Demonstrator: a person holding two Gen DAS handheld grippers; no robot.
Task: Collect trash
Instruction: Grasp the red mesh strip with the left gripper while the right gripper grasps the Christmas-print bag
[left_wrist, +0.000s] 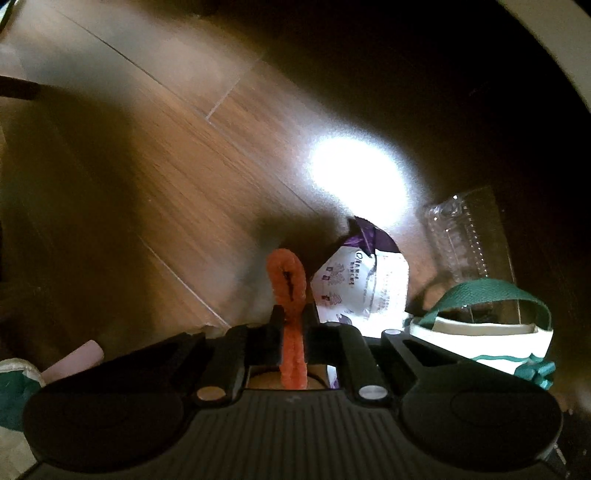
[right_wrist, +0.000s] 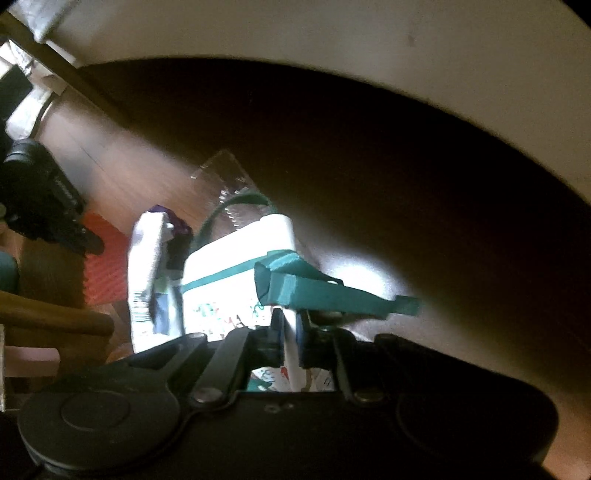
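Note:
My left gripper (left_wrist: 292, 317) is shut on an orange fuzzy pipe cleaner (left_wrist: 287, 280) whose loop sticks out past the fingertips, above a wooden floor. Right of it lie a white and purple wrapper (left_wrist: 360, 284) and a clear plastic container (left_wrist: 461, 236). A white bag with green handles (left_wrist: 487, 328) stands at the right. My right gripper (right_wrist: 290, 325) is shut on the rim of that white bag (right_wrist: 236, 266), below its green handle (right_wrist: 314, 288). The wrapper (right_wrist: 147, 258) and the clear container (right_wrist: 229, 177) show beside the bag. The left gripper (right_wrist: 55, 210) shows at the left.
The wooden floor (left_wrist: 166, 166) stretches to the left with a bright glare spot. A pale curved edge (right_wrist: 369, 44) arcs over a dark shadow. A red ridged thing (right_wrist: 103, 266) and a wooden bar (right_wrist: 55, 317) sit at the left of the right wrist view.

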